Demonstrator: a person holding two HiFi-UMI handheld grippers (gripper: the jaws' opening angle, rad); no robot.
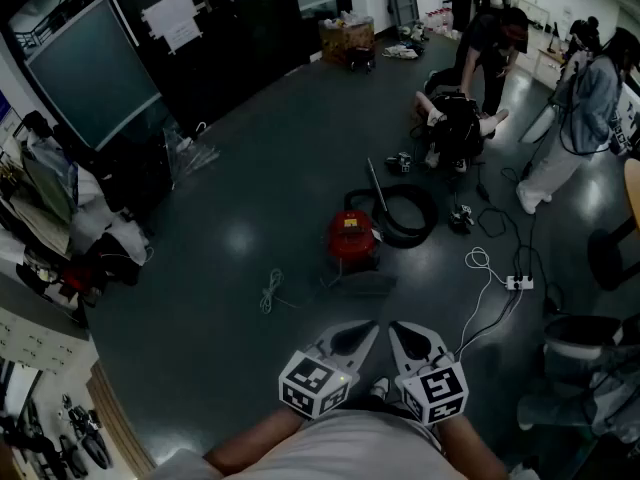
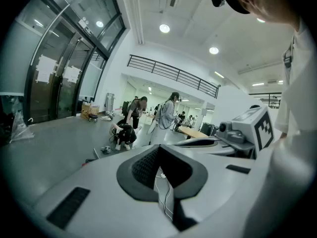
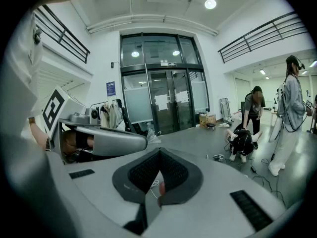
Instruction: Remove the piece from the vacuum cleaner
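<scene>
A red vacuum cleaner point(image 1: 351, 237) stands on the dark floor a few steps ahead of me. Its black hose point(image 1: 408, 214) lies coiled to its right, with a thin metal wand point(image 1: 377, 189) slanting up behind it. A dark flat piece point(image 1: 365, 284) lies on the floor just in front of the red body. My left gripper point(image 1: 366, 329) and right gripper point(image 1: 398, 331) are held side by side close to my body, well short of the vacuum. Both are shut with nothing between their jaws. The left gripper view point(image 2: 159, 151) and the right gripper view point(image 3: 158, 155) look out over the room.
A white cable runs to a power strip point(image 1: 518, 282) on the right, and a loose white cord point(image 1: 270, 290) lies to the left. A person crouches point(image 1: 455, 128) further back, with others standing nearby. An office chair point(image 1: 580, 340) stands at the right and cluttered desks point(image 1: 40, 198) at the left.
</scene>
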